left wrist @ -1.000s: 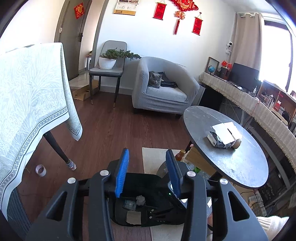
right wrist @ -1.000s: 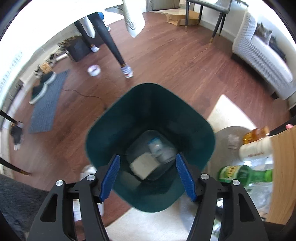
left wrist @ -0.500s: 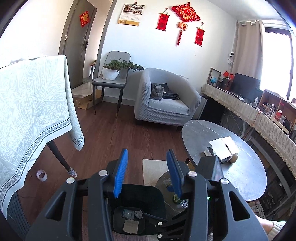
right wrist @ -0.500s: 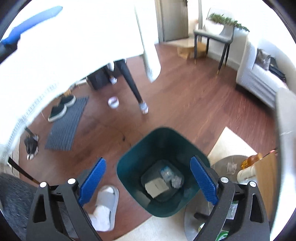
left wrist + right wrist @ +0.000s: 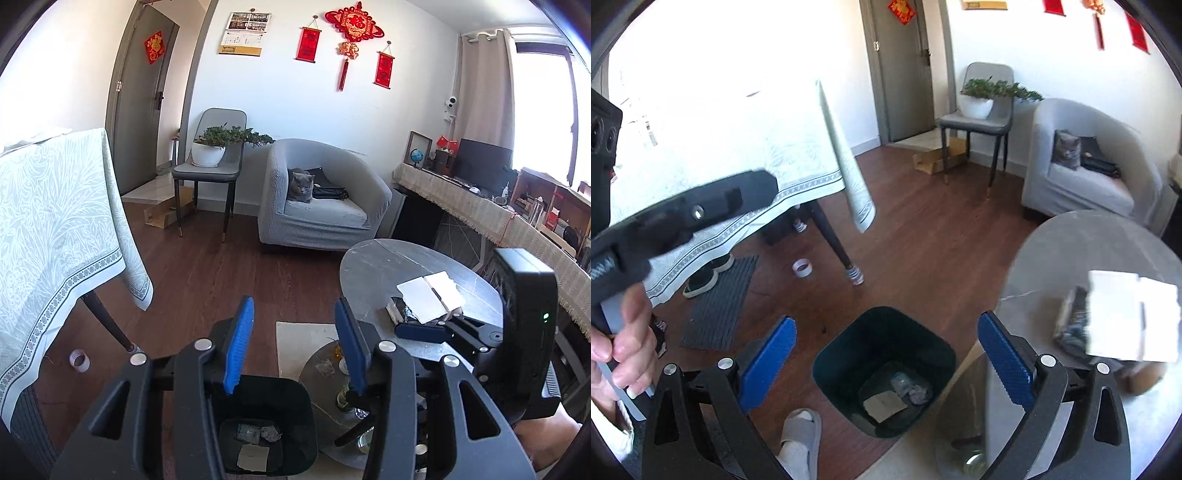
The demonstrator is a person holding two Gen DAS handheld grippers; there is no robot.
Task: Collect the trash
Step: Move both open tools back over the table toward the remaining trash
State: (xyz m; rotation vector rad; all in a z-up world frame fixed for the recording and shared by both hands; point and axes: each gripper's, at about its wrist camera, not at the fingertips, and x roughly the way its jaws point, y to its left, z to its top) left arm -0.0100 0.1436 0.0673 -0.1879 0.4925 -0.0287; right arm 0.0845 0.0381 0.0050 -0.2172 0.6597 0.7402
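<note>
Fingers (image 5: 768,356) apart above bin (image 5: 846,350)

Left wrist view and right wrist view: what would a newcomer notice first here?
Probably the grey cat sitting on the pale grey armchair by the far wall, below the red hanging wall ornaments. Next, the dark green plastic bin on the wooden floor, holding paper scraps, between the open right gripper fingers.

Right gripper (image 5: 886,354), jaws wide, above bin (image 5: 884,343).
</note>
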